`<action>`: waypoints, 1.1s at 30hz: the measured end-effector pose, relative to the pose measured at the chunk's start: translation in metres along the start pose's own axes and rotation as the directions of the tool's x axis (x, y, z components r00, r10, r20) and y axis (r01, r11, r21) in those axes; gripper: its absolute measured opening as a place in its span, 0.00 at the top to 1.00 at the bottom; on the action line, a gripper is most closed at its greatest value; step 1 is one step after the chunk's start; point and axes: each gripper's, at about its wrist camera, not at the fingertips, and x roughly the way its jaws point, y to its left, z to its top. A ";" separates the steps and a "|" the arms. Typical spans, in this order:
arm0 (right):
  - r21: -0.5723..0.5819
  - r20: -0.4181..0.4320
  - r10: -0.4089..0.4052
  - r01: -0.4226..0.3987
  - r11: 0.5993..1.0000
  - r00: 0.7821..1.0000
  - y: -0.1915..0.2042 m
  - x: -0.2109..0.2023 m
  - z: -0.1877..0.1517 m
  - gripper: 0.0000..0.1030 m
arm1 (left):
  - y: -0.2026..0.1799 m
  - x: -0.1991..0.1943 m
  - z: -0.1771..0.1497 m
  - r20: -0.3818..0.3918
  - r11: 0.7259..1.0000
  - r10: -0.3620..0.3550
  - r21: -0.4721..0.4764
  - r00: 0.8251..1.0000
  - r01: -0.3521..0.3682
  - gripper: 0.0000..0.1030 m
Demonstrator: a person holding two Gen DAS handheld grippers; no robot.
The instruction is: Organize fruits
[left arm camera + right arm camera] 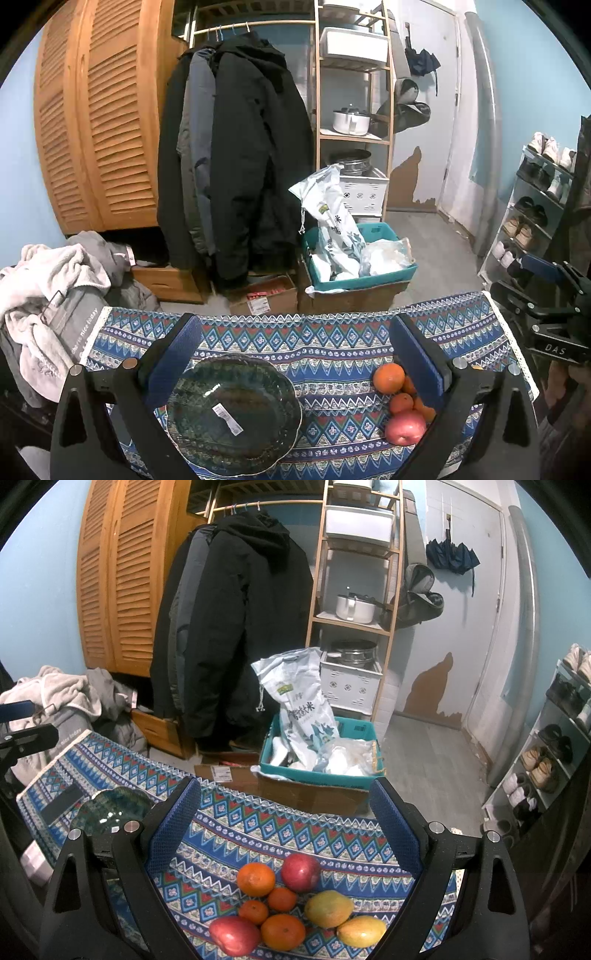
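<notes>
Nearest my right tongs (284, 827) I see the fruit bunched together on the patterned cloth (295, 834) that covers the surface. At the front lie a red apple (235, 936), a large orange (283, 931) touching it, and a yellow mango (361, 931). Just behind are two small oranges (253, 912), a second mango (328, 908), then another large orange (256, 879) and a second red apple (300, 872). The right tongs stand wide apart, holding nothing, with the pile low between the two blue pads.

My left tongs (293, 345) are also spread apart and empty. Between their pads, toward the left one, sits a dark green glass plate (207, 391) with a scalloped rim and a white sticker (227, 418) on it; no fruit lies in it. The fruit shows beside the right pad in that view, apart from the plate.

Beyond the far edge of the surface are cardboard boxes (314, 794) on the floor and a teal basket (364, 731) with a rice bag (299, 705). Farther back hang dark coats (236, 147), beside a wooden shelf (352, 136) holding pots.
</notes>
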 end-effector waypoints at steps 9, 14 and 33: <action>0.000 0.003 0.002 -0.002 1.000 1.000 0.001 -0.001 0.001 0.12 | 0.000 0.000 -0.001 -0.002 1.000 -0.008 0.000 1.000 0.008 0.00; -0.001 0.003 0.002 -0.002 1.000 1.000 0.002 -0.002 0.002 0.12 | -0.001 -0.001 -0.004 -0.002 1.000 -0.009 -0.001 1.000 0.009 0.00; 0.000 -0.003 0.001 -0.001 1.000 1.000 0.004 -0.002 0.001 0.12 | -0.007 0.000 -0.007 -0.007 1.000 -0.016 0.004 1.000 0.016 0.00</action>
